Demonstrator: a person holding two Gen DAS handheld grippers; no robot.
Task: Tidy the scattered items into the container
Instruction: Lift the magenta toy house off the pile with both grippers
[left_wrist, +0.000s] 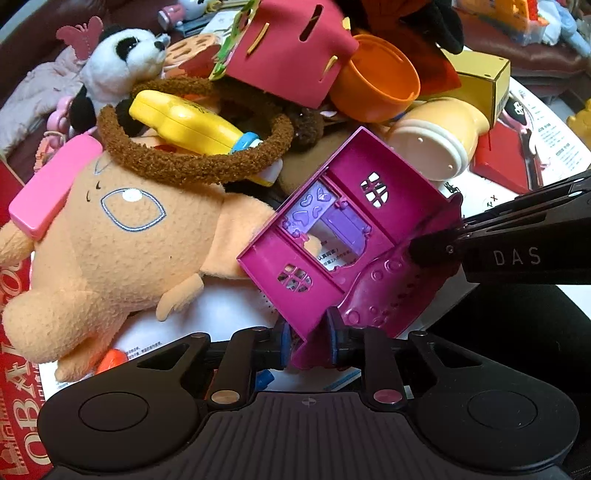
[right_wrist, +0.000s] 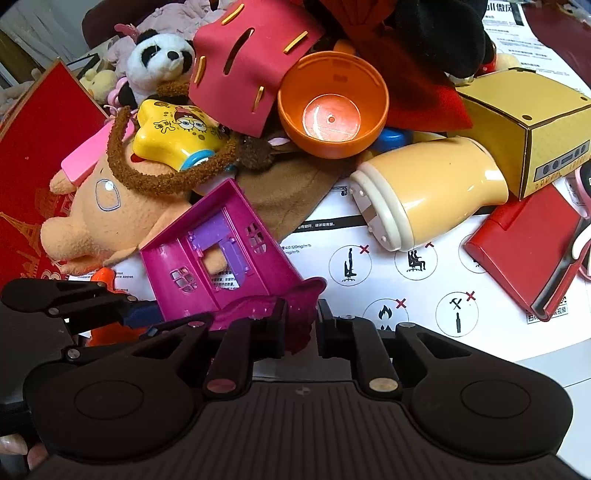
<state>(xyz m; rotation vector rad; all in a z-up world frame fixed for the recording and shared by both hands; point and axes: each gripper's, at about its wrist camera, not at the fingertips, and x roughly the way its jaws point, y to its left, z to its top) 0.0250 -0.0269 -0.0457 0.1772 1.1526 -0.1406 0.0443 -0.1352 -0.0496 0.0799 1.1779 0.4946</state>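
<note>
1. The toy house (left_wrist: 343, 236) is magenta plastic with a purple door frame, and it lies tilted on the white printed sheet (right_wrist: 424, 280), in front of the toy pile.
2. The left gripper (left_wrist: 308, 341) is clamped on the house's lower corner, blue pads on either side of the wall.
3. The right gripper (right_wrist: 301, 321) is nearly closed, pinching the house's wavy, bumpy base flap (right_wrist: 273, 306).
4. In the left view the right gripper enters from the right, its black tip on that same flap.
5. An orange plush (left_wrist: 110, 236) lies left of the house, touching it, with a pink block (left_wrist: 51, 188) on its head.
6. A brown fuzzy ring (left_wrist: 192, 147) holds a yellow star toy (right_wrist: 177, 129).
7. Behind the house are an orange bowl (right_wrist: 332, 107), a cream bottle (right_wrist: 428, 192) on its side, a red foam piece (right_wrist: 251, 66) and a panda (right_wrist: 159, 59).
8. A yellow box (right_wrist: 532, 125) and a red box (right_wrist: 524, 251) lie to the right.
</note>
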